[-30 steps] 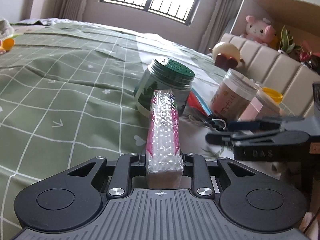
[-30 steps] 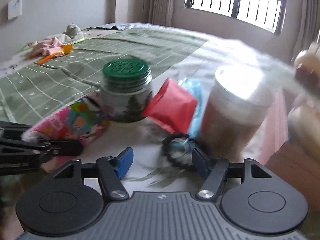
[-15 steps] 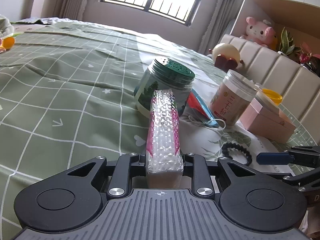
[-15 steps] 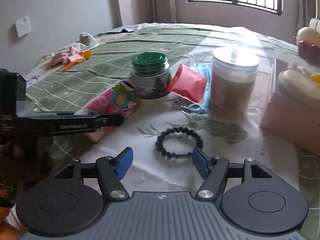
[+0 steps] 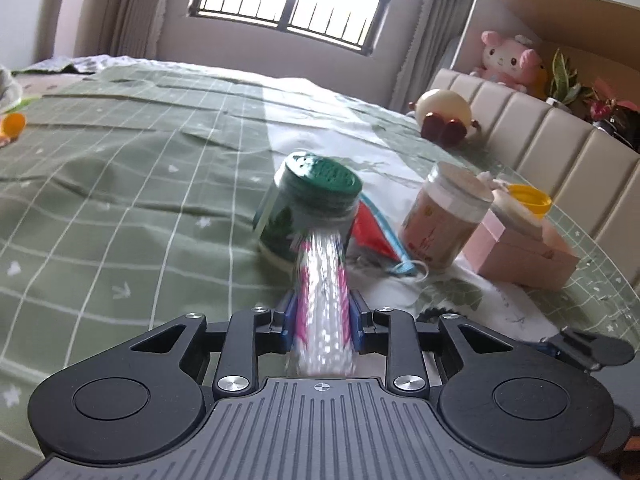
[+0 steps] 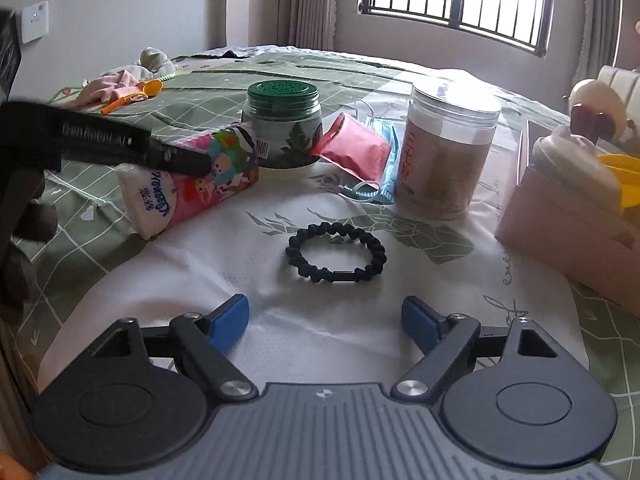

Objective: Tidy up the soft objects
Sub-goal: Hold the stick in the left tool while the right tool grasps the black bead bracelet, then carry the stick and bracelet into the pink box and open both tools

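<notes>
Two blue fingers of the left gripper (image 5: 322, 326) flank a pink tissue pack (image 5: 323, 312); jaws opening, pads look still against its sides, pack blurred in the left wrist view. Right wrist view shows same tissue pack (image 6: 192, 180) tilted, far end by the green-lidded jar (image 6: 283, 124), near end toward the camera, over the green checked bed cover (image 6: 120, 120). Right gripper (image 6: 325, 322) jaws opening, wide apart, nothing between the fingers (image 6: 229, 316). Black bead bracelet (image 6: 336, 252) lies flat on the white cloth just in front of the jar, beyond the right fingertips, not touched. Red pouch (image 6: 354, 148) leans against jar's right side, blue face mask (image 6: 384, 160) just behind and under it. Clear-lidded jar (image 6: 448, 152) stands upright right of the green-lidded jar, past the mask. Pink box (image 6: 568, 240) further right again. Pink cloth and orange scoop (image 6: 150, 88) far left behind the jar. Plush toys (image 5: 508, 56) on headboard shelf, well behind the jar.
</notes>
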Motion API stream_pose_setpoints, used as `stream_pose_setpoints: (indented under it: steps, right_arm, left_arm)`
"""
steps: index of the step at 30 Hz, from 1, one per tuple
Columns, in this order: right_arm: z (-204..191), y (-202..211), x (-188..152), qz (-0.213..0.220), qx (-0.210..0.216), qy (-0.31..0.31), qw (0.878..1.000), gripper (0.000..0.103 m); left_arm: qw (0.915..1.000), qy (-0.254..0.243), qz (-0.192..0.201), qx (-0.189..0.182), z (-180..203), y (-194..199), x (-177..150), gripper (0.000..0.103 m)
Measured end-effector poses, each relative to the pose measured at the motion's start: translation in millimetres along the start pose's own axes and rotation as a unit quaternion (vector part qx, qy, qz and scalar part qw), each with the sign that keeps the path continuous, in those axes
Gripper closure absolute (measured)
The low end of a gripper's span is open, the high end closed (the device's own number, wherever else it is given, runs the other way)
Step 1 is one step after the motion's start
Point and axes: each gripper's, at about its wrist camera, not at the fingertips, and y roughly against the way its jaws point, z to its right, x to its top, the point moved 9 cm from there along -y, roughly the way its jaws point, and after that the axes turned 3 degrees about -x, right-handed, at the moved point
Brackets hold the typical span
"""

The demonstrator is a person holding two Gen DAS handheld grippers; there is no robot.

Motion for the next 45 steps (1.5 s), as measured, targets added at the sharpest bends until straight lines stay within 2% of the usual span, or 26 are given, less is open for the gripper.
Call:
stream_pose_setpoints:
  steps: [6,11,16,20,25,28,30,31,33,35,41,45]
  right_arm:
    - [-1.2,3.5,-2.8,0.012,-0.006,0.000,1.000,0.019]
    - [-0.2,7.9,-0.3,0.018,-0.007,-0.007,1.000,0.019]
    - [2.6,15.7,20.5,0.048,-0.012,-0.021,0.999,0.019]
    - [10.7,0.6,33.9,0.038,-0.019,-0.041,0.998,0.020]
    - [8.3,-24.4,33.5,0.003,-0.006,-0.057,0.998,0.025]
    - [1.2,-28.3,31.6,0.003,-0.012,-0.035,0.999,0.033]
    - [-2.3,-25.8,33.4,0.006,-0.013,-0.022,1.000,0.058]
    - [-3.0,-24.2,34.1,0.005,-0.017,-0.016,1.000,0.062]
    - [-3.3,-18.3,34.6,0.006,-0.019,-0.008,1.000,0.078]
    - [-0.9,-8.3,34.1,0.009,-0.015,-0.011,1.000,0.086]
    - [27.6,42.4,25.6,0.034,-0.023,-0.040,0.998,0.088]
    - [64.1,84.6,17.9,0.062,-0.047,-0.060,0.995,0.088]
  left_arm:
    - [0.9989,-0.011,-0.043,0.011,1.1,-21.2,-1.9,0.074]
    - [0.9987,-0.011,-0.048,0.013,0.2,-23.5,-4.0,0.074]
    - [0.9988,-0.003,-0.048,0.004,-0.8,-21.8,-5.3,0.076]
    - [0.9988,0.005,-0.048,-0.003,-1.3,-20.0,-7.1,0.076]
    - [0.9988,0.012,-0.046,-0.009,-2.2,-17.0,-9.5,0.076]
    - [0.9988,0.014,-0.046,-0.013,-2.4,-15.8,-10.2,0.076]
    - [0.9988,0.015,-0.046,-0.014,-2.7,-15.2,-9.8,0.076]
    - [0.9987,0.016,-0.045,-0.015,-2.3,-14.5,-9.7,0.077]
    - [0.9987,0.017,-0.046,-0.018,-0.5,-13.1,-9.8,0.077]
    - [0.9985,0.016,-0.047,-0.023,3.5,-11.4,-10.5,0.077]
    - [0.9963,-0.022,-0.064,-0.053,41.1,-3.9,-18.1,0.078]
    - [0.9915,-0.046,-0.067,-0.102,86.0,2.1,-13.3,0.078]
